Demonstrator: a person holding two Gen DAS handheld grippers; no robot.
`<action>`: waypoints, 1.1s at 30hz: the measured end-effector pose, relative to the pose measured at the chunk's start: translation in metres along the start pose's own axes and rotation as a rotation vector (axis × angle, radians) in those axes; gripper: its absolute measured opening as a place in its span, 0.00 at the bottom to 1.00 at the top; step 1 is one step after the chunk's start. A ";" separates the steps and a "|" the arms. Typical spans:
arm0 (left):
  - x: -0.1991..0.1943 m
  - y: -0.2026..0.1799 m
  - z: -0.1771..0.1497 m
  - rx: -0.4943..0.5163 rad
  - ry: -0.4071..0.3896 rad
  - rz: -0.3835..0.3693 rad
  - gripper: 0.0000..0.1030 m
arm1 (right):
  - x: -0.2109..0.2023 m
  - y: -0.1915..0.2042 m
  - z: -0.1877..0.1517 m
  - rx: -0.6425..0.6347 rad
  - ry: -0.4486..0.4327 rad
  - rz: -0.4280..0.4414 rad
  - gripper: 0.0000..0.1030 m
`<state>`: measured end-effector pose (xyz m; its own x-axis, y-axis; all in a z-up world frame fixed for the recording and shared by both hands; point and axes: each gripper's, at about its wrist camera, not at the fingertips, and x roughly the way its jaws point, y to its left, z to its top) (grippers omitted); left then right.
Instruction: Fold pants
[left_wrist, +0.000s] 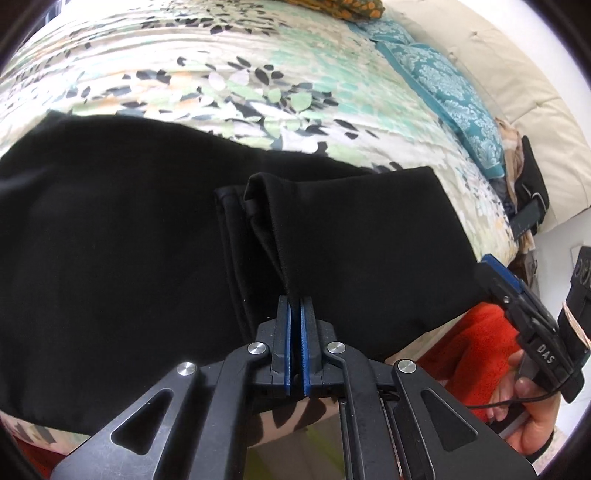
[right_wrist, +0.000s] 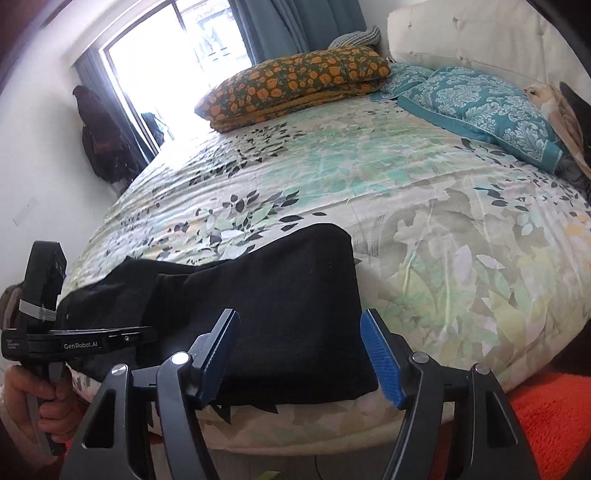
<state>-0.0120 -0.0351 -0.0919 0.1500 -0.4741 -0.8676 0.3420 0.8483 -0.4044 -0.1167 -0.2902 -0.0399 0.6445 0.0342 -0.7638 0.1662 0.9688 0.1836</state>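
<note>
Black pants (left_wrist: 129, 229) lie on the floral bedspread (left_wrist: 221, 85) near the bed's front edge. My left gripper (left_wrist: 295, 306) is shut on a pinched fold of the pants' hem edge. The right gripper also shows in the left wrist view (left_wrist: 495, 277), at the pants' right edge. In the right wrist view the pants (right_wrist: 280, 314) lie folded flat. My right gripper (right_wrist: 299, 354) is open with its blue pads either side of the pants' near edge, holding nothing. The left gripper's body (right_wrist: 74, 343) shows at the left, over the pants' far end.
A teal patterned pillow (right_wrist: 491, 110) and an orange-flowered pillow (right_wrist: 295, 85) lie at the head of the bed. A cream headboard (right_wrist: 480, 40) stands behind. An orange rug (right_wrist: 554, 417) lies on the floor by the bed. A window (right_wrist: 166, 62) is at the far side.
</note>
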 end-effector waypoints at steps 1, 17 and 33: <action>0.002 -0.002 -0.001 0.004 -0.003 0.008 0.04 | 0.017 0.007 0.000 -0.050 0.054 -0.014 0.67; 0.011 -0.003 0.010 0.003 -0.034 0.133 0.38 | 0.066 0.031 -0.025 -0.256 0.154 -0.122 0.81; -0.002 0.029 0.010 -0.035 -0.058 0.176 0.27 | 0.068 -0.020 -0.028 -0.074 0.236 -0.219 0.90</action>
<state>0.0073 -0.0118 -0.0991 0.2580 -0.3290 -0.9084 0.2731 0.9267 -0.2581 -0.0972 -0.3002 -0.1122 0.4074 -0.1290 -0.9041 0.2217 0.9743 -0.0391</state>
